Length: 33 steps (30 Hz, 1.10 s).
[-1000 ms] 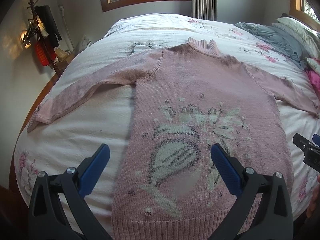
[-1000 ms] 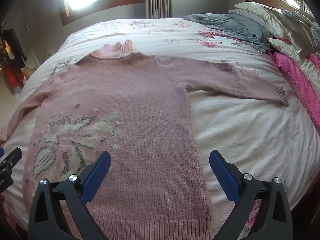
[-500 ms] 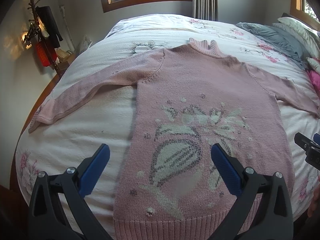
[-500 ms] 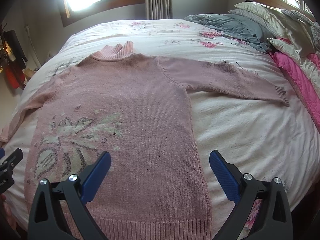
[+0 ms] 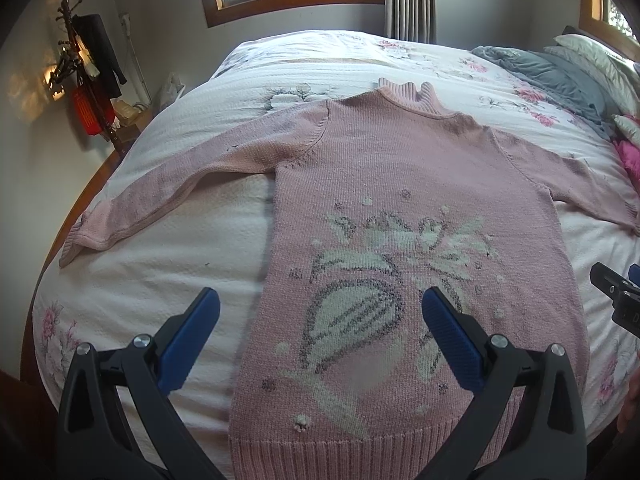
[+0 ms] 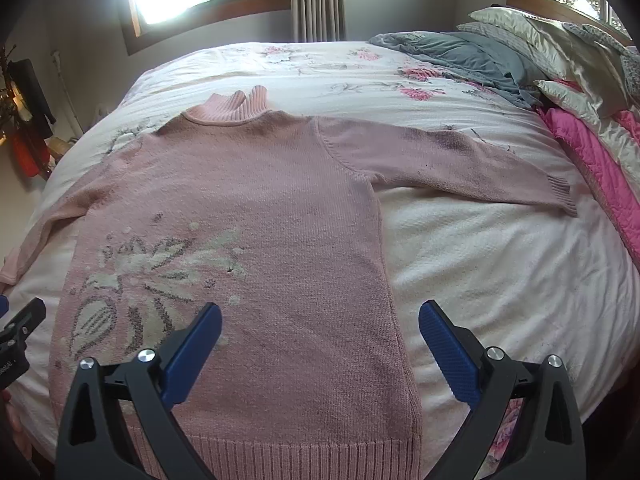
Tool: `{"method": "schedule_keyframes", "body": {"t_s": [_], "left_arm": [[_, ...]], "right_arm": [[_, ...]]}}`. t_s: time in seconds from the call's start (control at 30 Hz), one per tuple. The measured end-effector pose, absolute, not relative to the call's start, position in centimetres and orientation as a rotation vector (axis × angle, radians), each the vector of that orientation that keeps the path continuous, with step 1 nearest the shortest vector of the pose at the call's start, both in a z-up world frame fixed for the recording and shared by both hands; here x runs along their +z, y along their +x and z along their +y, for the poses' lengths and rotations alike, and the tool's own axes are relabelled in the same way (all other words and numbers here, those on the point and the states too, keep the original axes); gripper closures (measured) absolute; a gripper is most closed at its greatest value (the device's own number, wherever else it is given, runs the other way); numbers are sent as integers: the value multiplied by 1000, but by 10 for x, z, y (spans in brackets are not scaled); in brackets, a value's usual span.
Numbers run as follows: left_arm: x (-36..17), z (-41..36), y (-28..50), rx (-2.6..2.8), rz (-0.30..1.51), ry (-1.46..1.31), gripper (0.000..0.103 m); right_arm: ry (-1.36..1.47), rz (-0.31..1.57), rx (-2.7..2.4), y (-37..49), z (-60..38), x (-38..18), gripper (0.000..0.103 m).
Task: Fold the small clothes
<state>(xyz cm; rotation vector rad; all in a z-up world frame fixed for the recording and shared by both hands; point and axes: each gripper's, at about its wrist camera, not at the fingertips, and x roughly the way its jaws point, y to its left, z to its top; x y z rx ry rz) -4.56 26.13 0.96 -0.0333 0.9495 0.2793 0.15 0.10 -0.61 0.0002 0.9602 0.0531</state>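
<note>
Sweater (image 5: 400, 184) first: the pink knit lies face up and spread flat on the white floral bedspread (image 5: 192, 264), its ribbed collar (image 5: 408, 94) pointing to the far side of the bed and its ribbed hem (image 6: 280, 456) nearest us. Both sleeves are stretched out sideways, the left sleeve (image 5: 168, 188) reaching toward the bed's left edge and the right sleeve (image 6: 460, 168) toward the pink quilt (image 6: 596, 160) and pillows. Over the last second very little has altered: the garment has slid slightly down and to the right in the left view, which we read as a small drift of our left gripper (image 5: 320, 336) leftward and back, and the cloth itself has not been disturbed. Our left gripper hovers above the hem near the knitted flower motif (image 5: 384, 280), its blue fingers spread wide with nothing between them. Our right gripper (image 6: 320, 340) hangs over the plain right half of the body, fingers likewise wide apart and empty, straddling the side seam from above. Neither touches the knit, as far as we can tell. We judge that the laying-out stage is done and no fold has begun; the sleeves still need bringing in across the body before the hem goes up. The grey garment (image 6: 468, 60) bunched at the far right lies well apart from our work.
</note>
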Motion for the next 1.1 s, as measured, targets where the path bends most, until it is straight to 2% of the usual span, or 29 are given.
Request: {"method": "schedule_keyframes", "body": {"t_s": [0.53,0.7,0.9,1.1], "left_arm": [[10,261,-46,278,951,-30,3],[-10,250,-36,158,996,13,3],[-13,214,-1,79,978,17,3],[3,153,71,-7,945,-23,3]], "right_arm": [[12,949,59,2,-4,-4,4],[54,919,91,13,-24,-6,4],[35,936,-19,59,-100,-5,4],[89,950,-170,129,-216,-3,4]]}}
